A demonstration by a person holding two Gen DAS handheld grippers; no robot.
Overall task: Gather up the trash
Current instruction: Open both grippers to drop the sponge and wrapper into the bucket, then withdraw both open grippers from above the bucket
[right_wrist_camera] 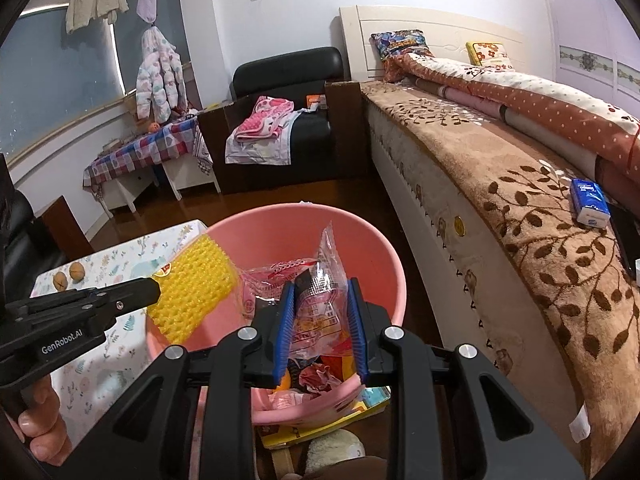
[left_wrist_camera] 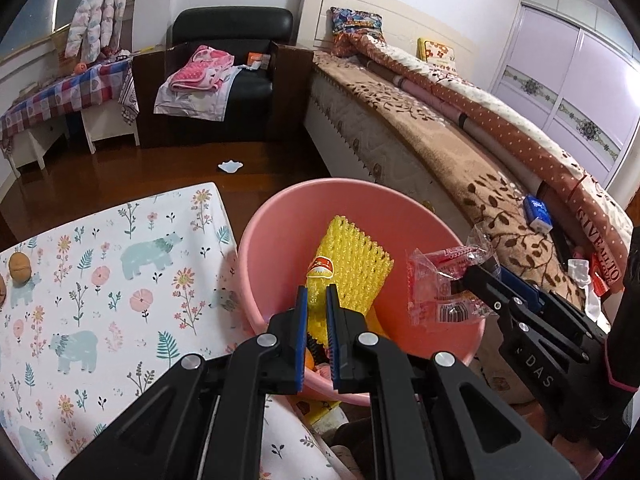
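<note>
We are pinching the yellow foam net [left_wrist_camera: 352,264] with our left gripper [left_wrist_camera: 317,300] and the crinkly red wrapper [right_wrist_camera: 320,300] with our right gripper [right_wrist_camera: 320,308] over the pink bucket [left_wrist_camera: 272,216].

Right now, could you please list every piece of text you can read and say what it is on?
"GenRobot.AI": side of the left gripper.
"DAS": body of the right gripper.
"GIVE ALL TO": red quilt edge, partly cut off.
Clear snack wrapper, yellow foam net label, blue tissue pack: print too blurred.

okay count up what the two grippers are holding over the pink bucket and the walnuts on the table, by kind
Yellow foam net: 1, in left gripper
Clear red wrapper: 1, in right gripper
Walnuts: 2
Total: 4
</note>
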